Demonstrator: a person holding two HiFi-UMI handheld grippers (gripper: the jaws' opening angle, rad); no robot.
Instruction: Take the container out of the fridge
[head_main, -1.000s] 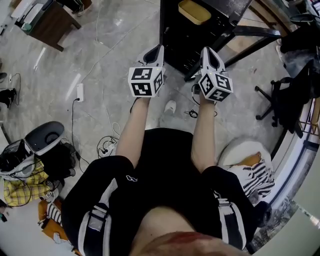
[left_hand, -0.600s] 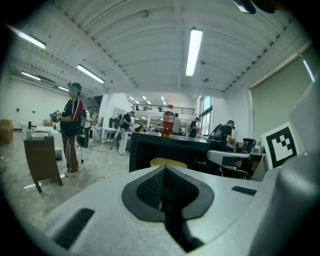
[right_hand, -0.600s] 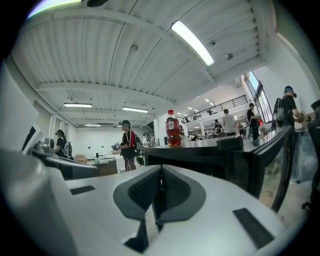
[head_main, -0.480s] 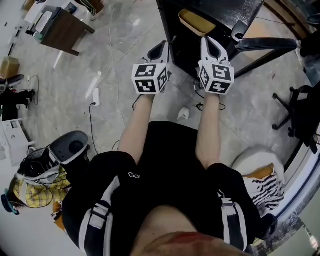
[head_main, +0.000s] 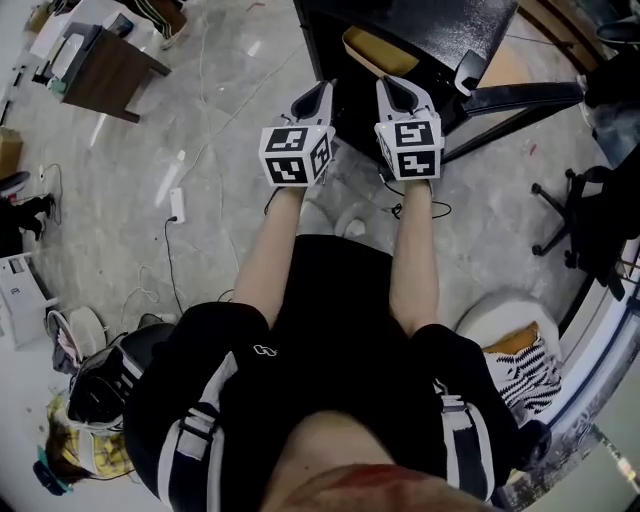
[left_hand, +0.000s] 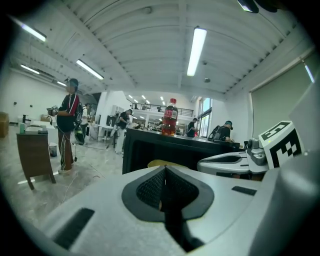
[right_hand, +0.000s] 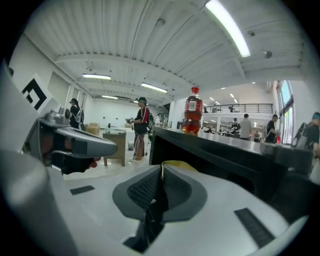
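**Auditor:** Location of the container?

**Inspector:** The yellow container (head_main: 378, 50) lies in the dark open front of the black fridge (head_main: 450, 25), just beyond both grippers and touched by neither. A red bottle (left_hand: 170, 117) stands upright on the fridge's top.

**Auditor:** Condition of the grippers?

**Inspector:** The left gripper (head_main: 320, 92) and the right gripper (head_main: 390, 88) are held side by side, both pointing at the fridge opening. On each, the fingers are pressed together with nothing between them, as each gripper's own view confirms.

**Auditor:** The floor?

**Inspector:** Grey, marbled and glossy (head_main: 230, 120). Loose cables run across it, and a white power strip (head_main: 176, 205) lies to the person's left. A black chair base (head_main: 520, 95) spreads its legs beside the fridge on the right.

**Auditor:** The wider room?

**Inspector:** A large open hall with a white ribbed ceiling and long strip lights (left_hand: 196, 51). A brown wooden table (head_main: 100, 70) stands well to the left. Several people stand about in the background, one of them (left_hand: 69, 125) near that table. Bags and bundled cloth sit on the floor behind the person.
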